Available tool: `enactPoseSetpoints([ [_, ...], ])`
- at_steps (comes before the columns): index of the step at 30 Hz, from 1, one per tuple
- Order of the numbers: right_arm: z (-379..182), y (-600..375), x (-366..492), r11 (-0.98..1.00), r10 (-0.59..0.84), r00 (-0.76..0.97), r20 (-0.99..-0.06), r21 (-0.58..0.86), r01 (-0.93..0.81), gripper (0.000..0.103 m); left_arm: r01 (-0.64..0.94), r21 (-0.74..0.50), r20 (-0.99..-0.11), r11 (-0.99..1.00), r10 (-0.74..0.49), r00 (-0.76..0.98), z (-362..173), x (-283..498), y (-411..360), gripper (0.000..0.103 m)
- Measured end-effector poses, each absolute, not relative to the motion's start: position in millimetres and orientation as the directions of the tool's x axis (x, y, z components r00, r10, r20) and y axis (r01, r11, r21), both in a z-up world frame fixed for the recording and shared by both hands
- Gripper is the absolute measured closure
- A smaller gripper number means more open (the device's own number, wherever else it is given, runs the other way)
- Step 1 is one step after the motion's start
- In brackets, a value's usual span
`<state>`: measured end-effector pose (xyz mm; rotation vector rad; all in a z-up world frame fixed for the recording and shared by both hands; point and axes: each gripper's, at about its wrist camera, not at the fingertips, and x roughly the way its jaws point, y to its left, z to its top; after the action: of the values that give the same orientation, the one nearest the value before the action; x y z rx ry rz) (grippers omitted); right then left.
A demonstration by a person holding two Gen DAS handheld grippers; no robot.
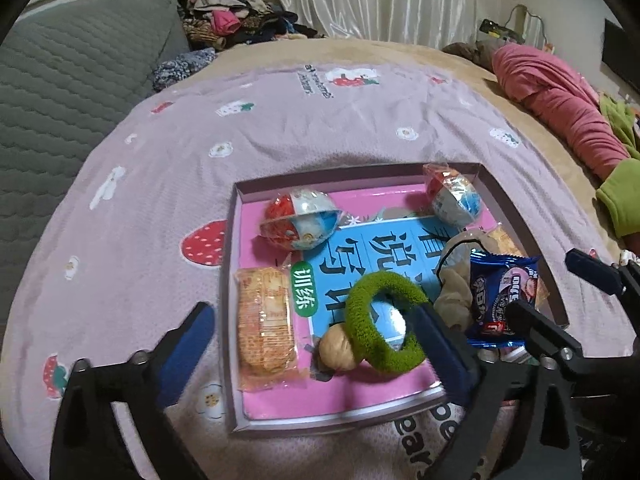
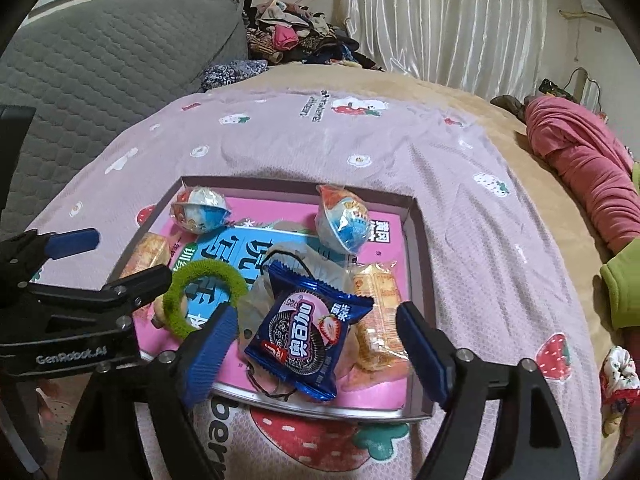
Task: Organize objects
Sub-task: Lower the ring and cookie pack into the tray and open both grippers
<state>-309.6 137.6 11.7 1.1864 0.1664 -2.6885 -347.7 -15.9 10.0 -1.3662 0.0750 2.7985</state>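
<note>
The bed fills both views, covered by a lilac quilted blanket with strawberry and flower prints (image 1: 280, 136); a grey quilted headboard cushion (image 1: 68, 80) sits at upper left, white pleated curtains (image 2: 440, 16) at top centre, a heap of mixed clothes (image 1: 228, 16) between them, and a rolled pink garment (image 2: 580, 152) at the right edge.

On the blanket, lower centre of each frame, lies the shallow grey-walled cardboard tray with a pink printed floor (image 1: 236, 280). Everything the task concerns appears to be inside it already: two red, white and blue foil-wrapped egg-shaped sweets (image 1: 300, 220) along its far wall, an orange clear-wrapped cracker pack (image 1: 266, 320) at its left side in the left view, a second one at its right side in the right view, a blue foil cookie packet with a pink strawberry picture (image 2: 308, 332), a fuzzy green fabric hair ring (image 1: 384, 320), and a tan walnut (image 1: 338, 350) touching that ring.

The left gripper (image 1: 316, 356) stands spread wide, empty; the green ring lies just ahead of its right pad, leaning on it or just behind it, I cannot tell which. The right gripper (image 2: 316, 352) is likewise released, its blue pads either side of the cookie packet without pressing it. That packet's long axis runs diagonally, upper left to lower right, so the right hand is plainly the nearer one for it.
</note>
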Motion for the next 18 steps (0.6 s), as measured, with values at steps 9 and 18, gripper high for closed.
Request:
enactPoseSetpoints([
  [9,43,141,-296,-0.978,-0.135,-0.692,-0.709,-0.018,0.210,0.018,-0.018,0.028,-0.765,-0.999,-0.010,-0.644,44,-328,-28,0.001],
  [18,79,146,-266,-0.979,-0.142,-0.726,-0.673,-0.012,0.202,0.011,-0.003,0.021,-0.733,-1.000,-0.013,-0.680,79,-290,-34,0.001],
])
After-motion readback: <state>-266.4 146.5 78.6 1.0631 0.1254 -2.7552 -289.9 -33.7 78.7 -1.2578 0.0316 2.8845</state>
